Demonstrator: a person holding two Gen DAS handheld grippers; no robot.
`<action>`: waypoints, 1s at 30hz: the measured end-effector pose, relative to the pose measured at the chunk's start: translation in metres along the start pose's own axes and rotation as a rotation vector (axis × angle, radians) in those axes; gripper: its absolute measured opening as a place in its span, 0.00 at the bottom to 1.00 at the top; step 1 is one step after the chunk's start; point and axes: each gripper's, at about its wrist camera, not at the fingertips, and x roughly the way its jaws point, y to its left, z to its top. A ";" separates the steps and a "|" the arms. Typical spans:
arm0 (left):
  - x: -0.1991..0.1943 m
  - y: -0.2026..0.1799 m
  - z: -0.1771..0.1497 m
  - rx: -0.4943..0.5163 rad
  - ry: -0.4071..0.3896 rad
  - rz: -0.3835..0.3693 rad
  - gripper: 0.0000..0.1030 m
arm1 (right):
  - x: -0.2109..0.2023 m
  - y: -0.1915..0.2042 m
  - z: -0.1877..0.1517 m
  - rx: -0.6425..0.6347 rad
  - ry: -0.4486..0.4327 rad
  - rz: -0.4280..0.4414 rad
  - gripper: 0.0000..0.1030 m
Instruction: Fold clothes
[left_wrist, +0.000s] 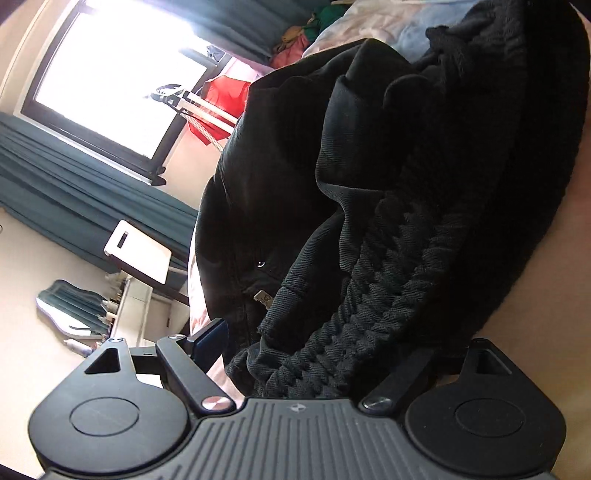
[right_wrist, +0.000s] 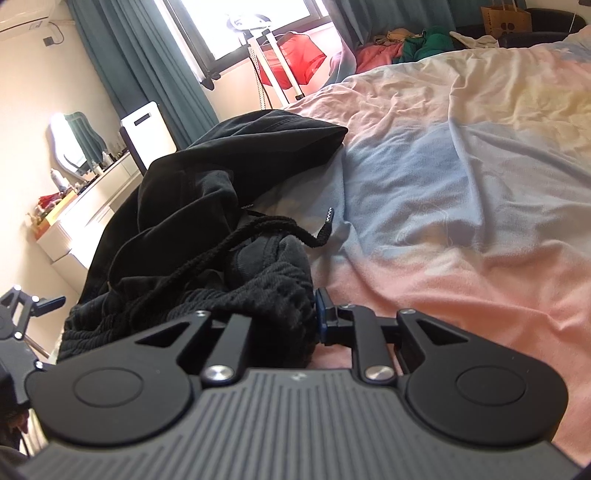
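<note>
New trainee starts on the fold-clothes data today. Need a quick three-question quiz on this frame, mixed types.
1. True or false: the black garment lies on the bed sheet.
2. Which gripper has ribbed black fabric between its fingers: A) right gripper B) neither?
3. Fill in: a loose black ___ trails from the garment onto the sheet.

Key
1. True.
2. A; the left gripper also has fabric bunched there.
3. Drawstring.

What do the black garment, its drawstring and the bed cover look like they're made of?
Black garment: soft matte knit, probably cotton jersey or fleece, going by the fine ribbing and limp folds. Drawstring: braided black cord, the plait showing clearly. Bed cover: thin, matte, wrinkled woven cloth, probably cotton, printed in pastel pink, blue and yellow patches.
</note>
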 end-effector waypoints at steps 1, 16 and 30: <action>0.006 0.000 0.001 -0.012 -0.004 0.025 0.83 | 0.000 -0.001 0.000 0.002 -0.001 -0.001 0.21; 0.044 0.119 -0.015 -0.639 0.024 0.127 0.46 | 0.016 0.019 -0.011 -0.129 0.029 -0.082 0.37; 0.070 0.206 -0.060 -1.029 0.047 0.111 0.24 | 0.020 0.106 -0.039 -0.248 0.069 0.124 0.13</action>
